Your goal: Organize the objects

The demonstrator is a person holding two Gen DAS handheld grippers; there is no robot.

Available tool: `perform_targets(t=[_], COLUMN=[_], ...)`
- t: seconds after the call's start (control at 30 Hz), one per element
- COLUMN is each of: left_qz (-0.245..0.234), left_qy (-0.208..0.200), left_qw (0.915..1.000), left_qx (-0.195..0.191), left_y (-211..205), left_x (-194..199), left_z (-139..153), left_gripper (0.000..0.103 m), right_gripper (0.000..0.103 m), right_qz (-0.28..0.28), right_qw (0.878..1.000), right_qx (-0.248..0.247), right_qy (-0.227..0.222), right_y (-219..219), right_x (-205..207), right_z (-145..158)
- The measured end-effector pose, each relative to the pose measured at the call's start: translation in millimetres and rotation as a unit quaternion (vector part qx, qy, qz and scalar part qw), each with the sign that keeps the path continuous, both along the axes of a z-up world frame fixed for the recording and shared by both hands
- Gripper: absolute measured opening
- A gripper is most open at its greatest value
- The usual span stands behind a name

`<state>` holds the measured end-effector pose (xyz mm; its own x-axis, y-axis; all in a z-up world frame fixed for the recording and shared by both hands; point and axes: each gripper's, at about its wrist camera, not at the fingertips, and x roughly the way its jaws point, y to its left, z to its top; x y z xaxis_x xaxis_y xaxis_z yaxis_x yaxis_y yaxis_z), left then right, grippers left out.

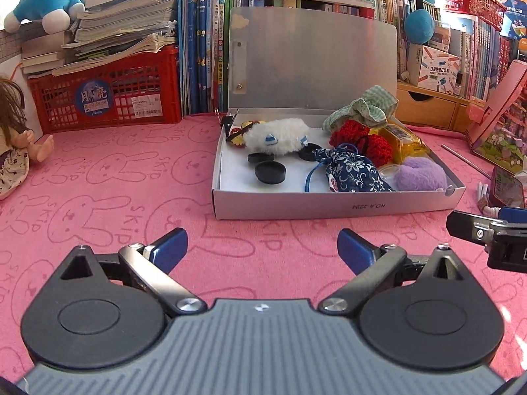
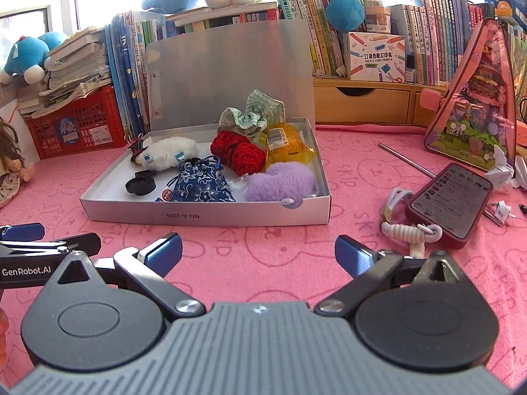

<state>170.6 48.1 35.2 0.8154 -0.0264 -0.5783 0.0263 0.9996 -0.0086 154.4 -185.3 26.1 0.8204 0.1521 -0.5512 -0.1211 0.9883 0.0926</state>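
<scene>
Step in hand: the small items appear already gathered into the shallow silver cardboard box with its hinged lid raised; sorting is judged nearly done, with closing the lid or collecting strays likely left.
Box position: it is set on the pink rabbit-print cloth covering the bench, toward the back edge, just in front of the row of books.
Box axis: its long side is seen running left to right along the bench's back edge; the open top faces up, and the lid stands upright at the rear.
Box contents: a white fluffy plush toy, black round discs, a blue floral drawstring pouch, a red crocheted piece, a yellow wrapped packet, a lilac fuzzy pompom and a green checked fabric scrunchie.
Left gripper: jaws are held wide apart, nothing between them, low over the cloth before the box.
Right gripper: jaws equally wide, empty.
Strays: a red-cased smartphone with white cord and a thin metal rod are left near the right edge.
Next move: a reach to the lid's top edge is judged needed, then a forward fold.
</scene>
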Motion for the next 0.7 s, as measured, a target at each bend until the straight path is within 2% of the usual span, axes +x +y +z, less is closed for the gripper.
perform_targets(t=[0.3,0.43,0.6,0.7], left_qz=[0.003,0.006,0.008,0.008], left_qy=[0.015,0.021,0.027,0.030], left_qw=[0.9998,0.9996,0.9996,0.9995], left_qx=[0.009,0.017,0.002,0.012], left_y=[0.4,-2.1,2.1,-1.2], left_x=[-24.7,-25.0,-21.5,-20.5], left_z=[-22.4,-32.9,-34.3,-34.8], left_gripper=[0.099,0.099,0.103,0.103], right_gripper=[0.103,0.103,0.103,0.103], right_qz=[0.004,0.005,0.007,0.008], right_qw=[0.999,0.999,0.998,0.998], right_qx=[-0.036,-0.043,-0.041,-0.044], right_qy=[0.012,0.020,0.040,0.041], right_y=[8.4,11.1,10.1,10.7], right_x=[-15.5,-14.5,-9.6,-9.5], right_z=[-23.8,-32.3,-36.6,-37.2])
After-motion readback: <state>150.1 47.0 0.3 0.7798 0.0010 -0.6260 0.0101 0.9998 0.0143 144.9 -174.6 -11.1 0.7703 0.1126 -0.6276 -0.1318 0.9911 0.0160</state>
